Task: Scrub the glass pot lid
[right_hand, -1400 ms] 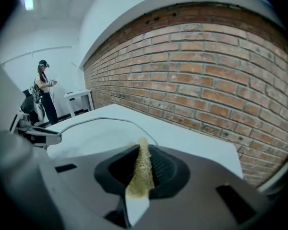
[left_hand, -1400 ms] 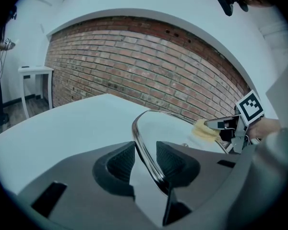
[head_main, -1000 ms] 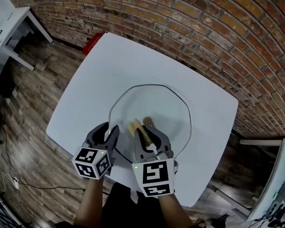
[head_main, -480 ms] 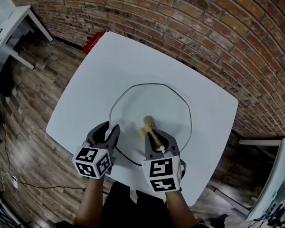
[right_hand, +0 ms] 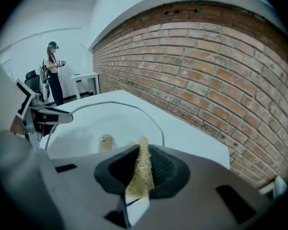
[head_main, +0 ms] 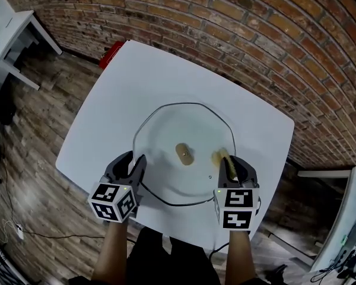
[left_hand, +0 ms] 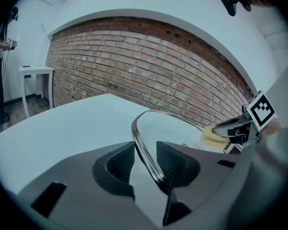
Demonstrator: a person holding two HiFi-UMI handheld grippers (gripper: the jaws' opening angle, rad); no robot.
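Left gripper view: my left claw (left_hand: 145, 160) clamps the near-left rim of the round glass pot lid (left_hand: 182, 128). My right claw (right_hand: 144, 165) pinches a yellow sponge (right_hand: 142, 150) against its right side.

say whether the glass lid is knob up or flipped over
Knob up: the wooden knob stands atop the glass lid on the table.

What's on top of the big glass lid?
A tan knob in the middle, and a yellow sponge pinched in the right gripper near the right edge of the glass lid. The glass under the sponge is covered, so unseen.
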